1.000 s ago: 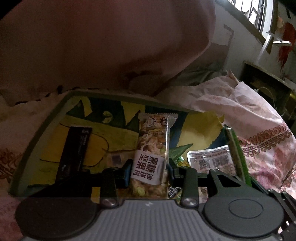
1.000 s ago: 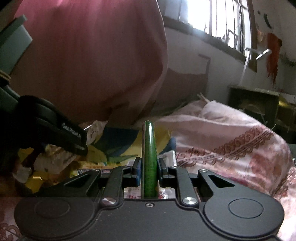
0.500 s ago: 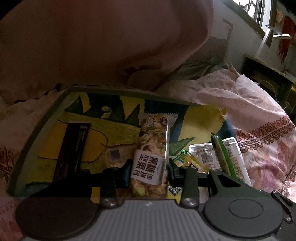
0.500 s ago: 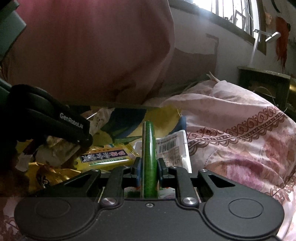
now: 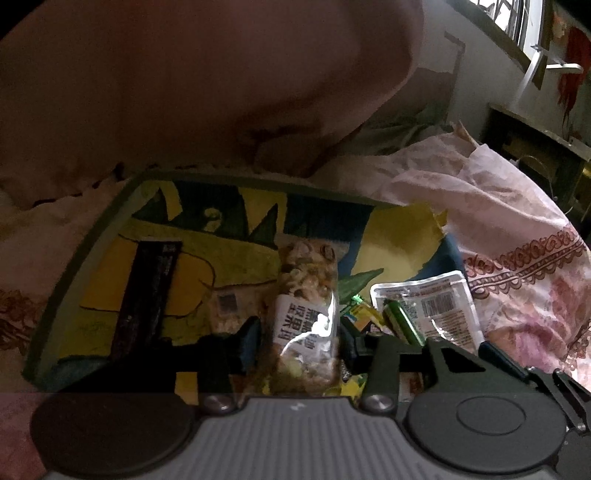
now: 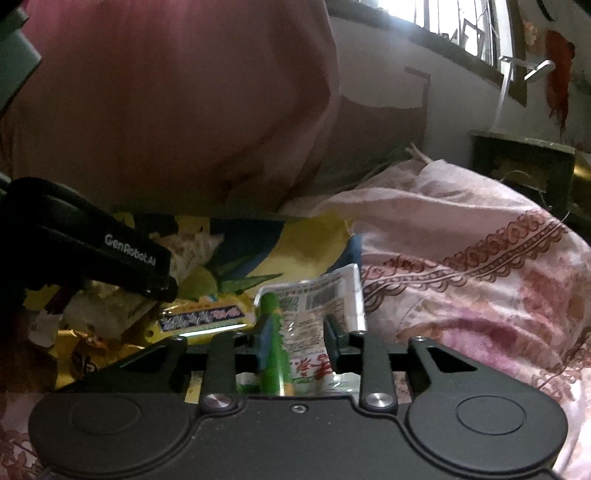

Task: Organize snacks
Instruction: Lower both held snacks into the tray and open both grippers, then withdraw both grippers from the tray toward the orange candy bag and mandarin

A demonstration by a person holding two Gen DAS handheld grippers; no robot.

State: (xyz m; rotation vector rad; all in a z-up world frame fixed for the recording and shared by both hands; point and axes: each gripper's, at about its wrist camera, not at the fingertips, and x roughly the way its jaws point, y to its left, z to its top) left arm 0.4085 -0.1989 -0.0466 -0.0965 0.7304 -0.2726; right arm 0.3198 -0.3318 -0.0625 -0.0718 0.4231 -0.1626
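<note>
My left gripper (image 5: 299,338) is shut on a clear nut-bar packet (image 5: 308,306) with a white label, low over a yellow, green and blue tray (image 5: 88,243). My right gripper (image 6: 297,341) has its jaws apart; a green stick snack (image 6: 274,343) leans by the left pad over a clear white packet (image 6: 325,295). The stick (image 5: 400,325) and that packet (image 5: 439,306) also show in the left wrist view. A black bar (image 5: 147,291) lies on the tray's left. A yellow packet (image 6: 207,314) lies beside the left gripper's body (image 6: 92,247).
The tray rests on pink patterned bedding (image 6: 480,266). A big pink pillow (image 5: 203,81) rises right behind the tray. A dark shelf (image 6: 524,173) and a bright window (image 6: 454,22) are far right. Gold wrappers (image 6: 85,350) lie at the tray's near left.
My right gripper has lowered towards the tray and opened, letting the green stick go onto the white packet. My left gripper still holds the nut-bar packet and has barely moved.
</note>
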